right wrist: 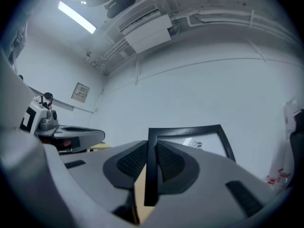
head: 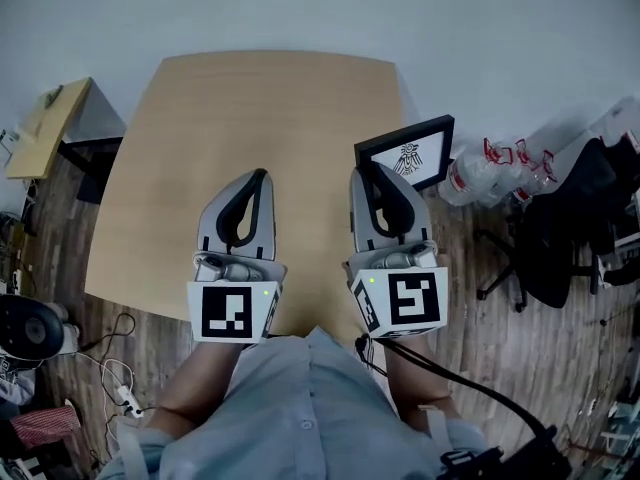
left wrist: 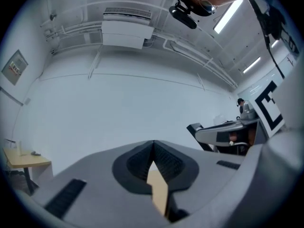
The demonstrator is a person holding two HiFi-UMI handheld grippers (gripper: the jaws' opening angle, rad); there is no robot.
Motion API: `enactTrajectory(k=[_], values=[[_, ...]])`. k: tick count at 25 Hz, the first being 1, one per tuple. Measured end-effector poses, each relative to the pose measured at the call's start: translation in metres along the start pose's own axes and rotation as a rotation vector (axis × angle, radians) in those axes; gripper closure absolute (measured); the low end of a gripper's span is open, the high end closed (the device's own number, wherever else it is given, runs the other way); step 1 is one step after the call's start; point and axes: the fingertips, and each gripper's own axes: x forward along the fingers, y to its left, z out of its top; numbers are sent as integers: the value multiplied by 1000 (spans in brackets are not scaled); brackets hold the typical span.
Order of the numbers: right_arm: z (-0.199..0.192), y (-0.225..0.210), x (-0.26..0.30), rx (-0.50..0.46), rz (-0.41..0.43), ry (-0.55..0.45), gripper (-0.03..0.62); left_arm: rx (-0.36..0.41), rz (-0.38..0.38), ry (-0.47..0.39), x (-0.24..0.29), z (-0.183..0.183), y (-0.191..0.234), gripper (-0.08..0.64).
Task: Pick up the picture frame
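Grey left hand-held gripper (head: 260,175), blue shirt (head: 290,418)

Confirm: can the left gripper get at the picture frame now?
Likely not cleanly: the right gripper is shut on the picture frame at the edge nearest the left gripper, whose own jaws are together.

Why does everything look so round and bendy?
Head view: the table edges bulge outward. Left gripper view: lines on the wall curve, and the corners go dark. Right gripper view: the picture frame top bows, and the ceiling light glares.
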Motion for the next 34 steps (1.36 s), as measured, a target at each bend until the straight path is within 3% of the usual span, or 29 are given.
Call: enactTrajectory(k=[6,11,20,34], values=[[14,8,-10,-23,8,-36,532,89,-4,-59,-6,17,1,558],[11,20,-11,-34,15,-36,534,88,-1,-71,-11,19,7,558],[12,20,-11,-26,8,-38,534,13,8,-59,-9,22,5,558],[12,17,-12,-18,33,-50,533,35,27,-56,-9,23,2,558]])
